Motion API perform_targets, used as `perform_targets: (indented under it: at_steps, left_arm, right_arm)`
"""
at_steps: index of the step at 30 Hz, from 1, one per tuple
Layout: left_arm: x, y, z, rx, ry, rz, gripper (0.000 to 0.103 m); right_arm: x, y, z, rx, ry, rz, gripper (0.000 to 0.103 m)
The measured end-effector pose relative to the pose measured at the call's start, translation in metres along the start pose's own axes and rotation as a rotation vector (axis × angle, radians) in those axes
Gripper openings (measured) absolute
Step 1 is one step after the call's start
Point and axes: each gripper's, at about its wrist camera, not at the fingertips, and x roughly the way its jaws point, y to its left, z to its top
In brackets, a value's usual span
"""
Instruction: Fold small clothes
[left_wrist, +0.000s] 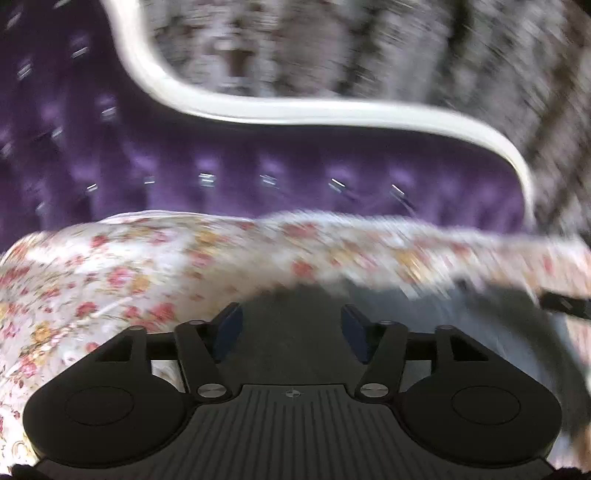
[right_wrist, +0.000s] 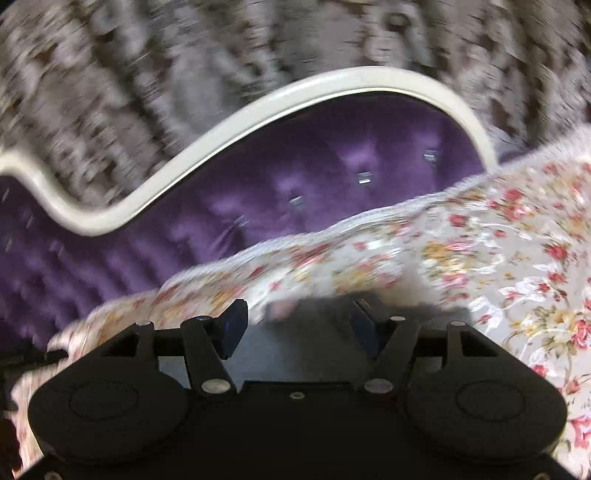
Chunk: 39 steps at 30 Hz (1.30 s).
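A dark grey garment (left_wrist: 424, 310) lies on the floral bedspread (left_wrist: 110, 273), blurred by motion. My left gripper (left_wrist: 291, 325) is open, its blue-padded fingers (left_wrist: 231, 325) apart over the garment's near part. In the right wrist view the same grey garment (right_wrist: 314, 332) lies under my right gripper (right_wrist: 299, 326), which is open with nothing between its fingers (right_wrist: 232, 325). The other gripper's dark tip (left_wrist: 565, 304) shows at the right edge of the left wrist view. Whether either gripper touches the cloth I cannot tell.
A purple tufted headboard (left_wrist: 258, 155) with a curved white frame (left_wrist: 295, 110) stands behind the bed; it also shows in the right wrist view (right_wrist: 295, 177). Patterned grey wallpaper (right_wrist: 184, 55) is behind it. The floral bedspread (right_wrist: 498, 258) spreads to the right.
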Motion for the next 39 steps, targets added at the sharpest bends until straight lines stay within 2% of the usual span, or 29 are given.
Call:
perform_targets:
  at_steps: [3, 7, 9, 10, 12, 14, 16, 19, 29, 34, 36, 39]
  left_arm:
    - [0.003, -0.026, -0.02, 0.131, 0.023, -0.001, 0.059]
    - [0.023, -0.03, -0.043, 0.225, 0.072, 0.092, 0.06]
    - [0.026, -0.013, -0.051, 0.184, 0.056, 0.084, 0.077]
    - [0.028, -0.004, -0.052, 0.14, 0.063, 0.076, 0.082]
    - [0.032, 0.018, -0.055, 0.014, 0.074, 0.016, 0.088]
    - [0.033, 0.019, -0.057, 0.044, 0.052, 0.012, 0.09]
    - [0.032, 0.014, -0.061, 0.059, 0.032, 0.033, 0.09]
    - [0.033, 0.015, -0.062, 0.045, 0.027, 0.026, 0.091]
    - [0.034, 0.013, -0.064, 0.048, 0.016, 0.041, 0.094]
    - [0.035, 0.014, -0.065, 0.048, 0.015, 0.041, 0.095]
    - [0.035, 0.015, -0.065, 0.046, 0.014, 0.038, 0.095]
    - [0.034, 0.015, -0.065, 0.046, 0.014, 0.038, 0.095]
  right_arm:
    - [0.0, 0.032, -0.015, -0.127, 0.063, 0.027, 0.067]
    - [0.012, 0.061, -0.038, -0.31, 0.129, 0.012, 0.066]
    - [0.02, 0.06, -0.044, -0.34, 0.153, -0.036, 0.066]
    - [0.023, 0.055, -0.046, -0.35, 0.16, -0.069, 0.066]
    - [0.028, 0.04, -0.047, -0.35, 0.158, -0.129, 0.066]
    - [0.027, 0.023, -0.045, -0.298, 0.132, -0.114, 0.066]
    - [0.026, 0.02, -0.046, -0.27, 0.116, -0.115, 0.066]
    - [0.027, 0.026, -0.05, -0.311, 0.105, -0.138, 0.067]
    - [0.027, 0.023, -0.049, -0.278, 0.089, -0.124, 0.068]
    - [0.001, 0.032, -0.046, -0.275, 0.033, -0.126, 0.075]
    - [-0.01, 0.045, -0.052, -0.301, 0.043, -0.082, 0.077]
    - [-0.013, 0.064, -0.075, -0.426, 0.112, -0.122, 0.079]
